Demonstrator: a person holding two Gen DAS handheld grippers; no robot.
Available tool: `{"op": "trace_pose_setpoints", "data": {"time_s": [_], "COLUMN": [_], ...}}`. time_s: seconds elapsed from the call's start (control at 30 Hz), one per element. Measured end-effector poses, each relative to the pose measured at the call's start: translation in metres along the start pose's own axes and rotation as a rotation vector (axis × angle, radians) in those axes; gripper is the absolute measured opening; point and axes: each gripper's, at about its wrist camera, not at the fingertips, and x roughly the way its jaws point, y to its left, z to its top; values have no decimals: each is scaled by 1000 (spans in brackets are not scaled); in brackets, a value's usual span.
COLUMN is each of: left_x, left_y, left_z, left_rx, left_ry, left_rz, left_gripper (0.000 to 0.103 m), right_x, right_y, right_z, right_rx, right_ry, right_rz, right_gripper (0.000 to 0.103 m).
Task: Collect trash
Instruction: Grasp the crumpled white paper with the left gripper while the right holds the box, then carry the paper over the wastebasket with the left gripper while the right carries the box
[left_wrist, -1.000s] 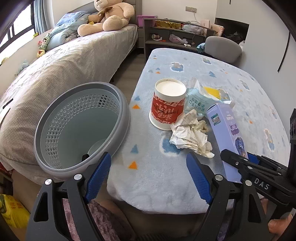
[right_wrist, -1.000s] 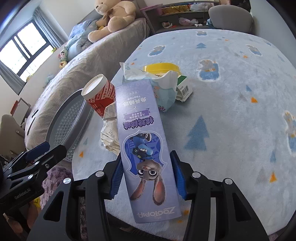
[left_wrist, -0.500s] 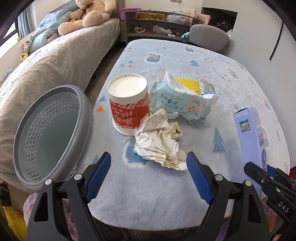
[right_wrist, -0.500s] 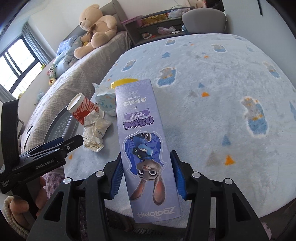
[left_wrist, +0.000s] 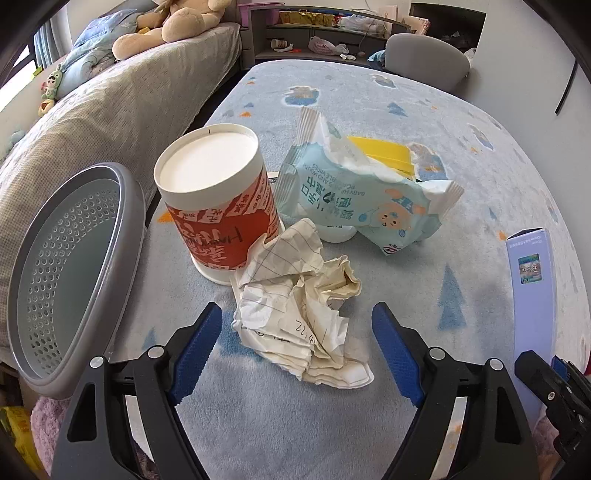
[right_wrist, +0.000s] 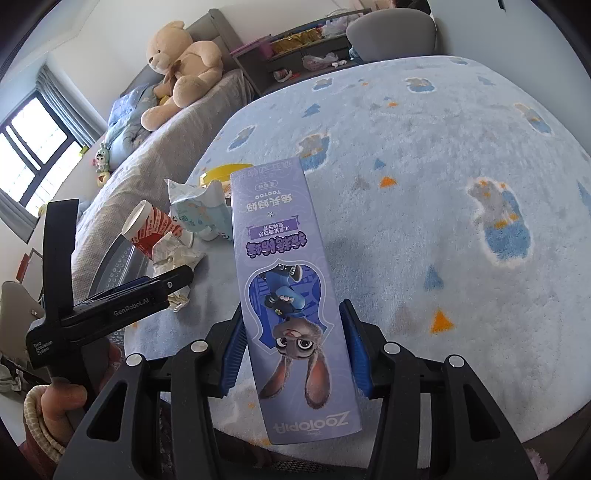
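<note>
The left gripper (left_wrist: 297, 345) hangs with its jaws spread wide and nothing gripped, the crumpled paper (left_wrist: 299, 314) lying between and just ahead of its blue pads. Directly beyond the paper stands the red paper cup (left_wrist: 218, 206), touching it, and to the right of the cup lies the wipes packet (left_wrist: 365, 195). The grey perforated bin (left_wrist: 70, 273) sits to the gripper's left, at the edge of the blue blanket (left_wrist: 461, 122). The right gripper (right_wrist: 291, 347) is clenched on the long purple box (right_wrist: 286, 280), which points forward above the blanket.
</note>
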Motion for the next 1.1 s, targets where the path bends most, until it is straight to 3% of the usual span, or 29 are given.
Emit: {"op": "trace_pose_setpoints", "data": {"time_s": [0.13,0.2,0.3,0.83,1.1], "left_x": [7,9,10,-34,-64], "left_y": [-2,-1,2,19,32], "left_z": [-1,-2,-2,-28,-35], "left_rx": [2,3,-7,53,83], "left_ry": [3,9,14,-45,-103], "left_rz": [3,2,-9,-41,-76], "left_gripper": [78,63,55,54,54], "right_x": [1,1,1,-4,-5], "right_y": [-1,-2,-4,9,36], "right_z": [-1,-1,-1,-9,-16], "right_rx": [7,12,16,10,-3], "right_ry": [6,4,7,-3,2], "right_rz": [0,-1,0,-26,-31], "right_gripper": [47,47,48,47,47]}}
